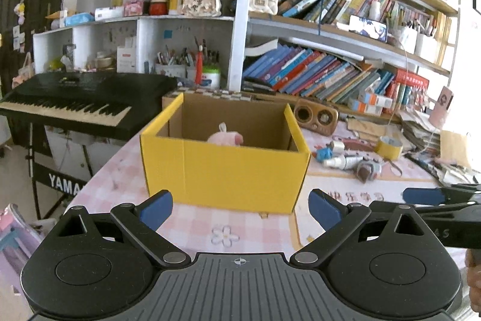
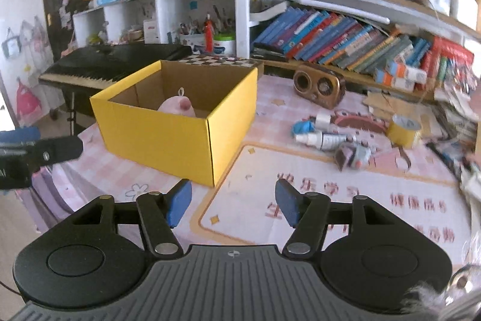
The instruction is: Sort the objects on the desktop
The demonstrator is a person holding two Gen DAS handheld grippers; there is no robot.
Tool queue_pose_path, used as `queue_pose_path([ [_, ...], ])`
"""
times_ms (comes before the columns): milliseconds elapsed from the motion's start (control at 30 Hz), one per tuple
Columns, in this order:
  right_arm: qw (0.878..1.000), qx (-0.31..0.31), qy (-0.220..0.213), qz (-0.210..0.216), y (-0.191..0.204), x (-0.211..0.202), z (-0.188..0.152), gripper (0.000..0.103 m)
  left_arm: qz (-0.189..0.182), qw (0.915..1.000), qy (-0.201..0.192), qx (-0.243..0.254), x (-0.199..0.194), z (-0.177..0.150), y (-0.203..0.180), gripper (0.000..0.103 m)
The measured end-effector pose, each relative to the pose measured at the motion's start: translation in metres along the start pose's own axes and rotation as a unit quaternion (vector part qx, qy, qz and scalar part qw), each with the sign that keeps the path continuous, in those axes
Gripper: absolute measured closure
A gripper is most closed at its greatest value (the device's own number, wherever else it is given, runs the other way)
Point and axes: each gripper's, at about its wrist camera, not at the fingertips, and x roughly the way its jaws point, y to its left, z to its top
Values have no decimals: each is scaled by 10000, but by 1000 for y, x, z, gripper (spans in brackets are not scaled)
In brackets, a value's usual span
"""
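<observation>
A yellow cardboard box (image 1: 224,170) stands open on the pink desk, with a pink plush toy (image 1: 226,138) inside. It also shows in the right wrist view (image 2: 168,137), plush (image 2: 177,107) inside. My left gripper (image 1: 240,211) is open and empty, just in front of the box. My right gripper (image 2: 234,202) is open and empty, to the right of the box over a pink desk mat (image 2: 330,200). Loose items lie right of the box: a white spray bottle (image 2: 321,139), a blue object (image 2: 303,127), a yellow tape roll (image 2: 404,129) and a small grey toy (image 2: 353,156).
A wooden speaker (image 2: 318,86) stands behind the loose items. Bookshelves (image 2: 345,41) run along the back. A black keyboard piano (image 1: 75,101) is left of the desk. A checkered board (image 2: 219,60) lies behind the box. Stacked papers (image 1: 421,125) sit far right.
</observation>
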Motion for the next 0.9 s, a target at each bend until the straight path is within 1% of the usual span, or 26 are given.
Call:
queue_pose_path([
  [100,9999,127,-39,-62,1,-9,-9,41,50,10000,66,33,-4,-9,-7,4],
  [267,9997,87,-6,-215,4,-18,-23,36,-64,9998,139,162,-10,-19,-17,4],
  [433,9991,145,236,-316,1,-20,-35,33,-243,9991,222,262,-10,-22,-26,4],
  [500,9988,174,255,-369,0,-23,-39,30,-322,9987,241,313,-10,-23,-30,4],
  [733,9967,369,247,-684,-11,-31,-46,27,-620,9960,322,551,-4,-22,-45,4],
  [900,9945,524,300,-860,-21,-32,-48,26,-820,9930,430,737,4,-22,-57,4],
])
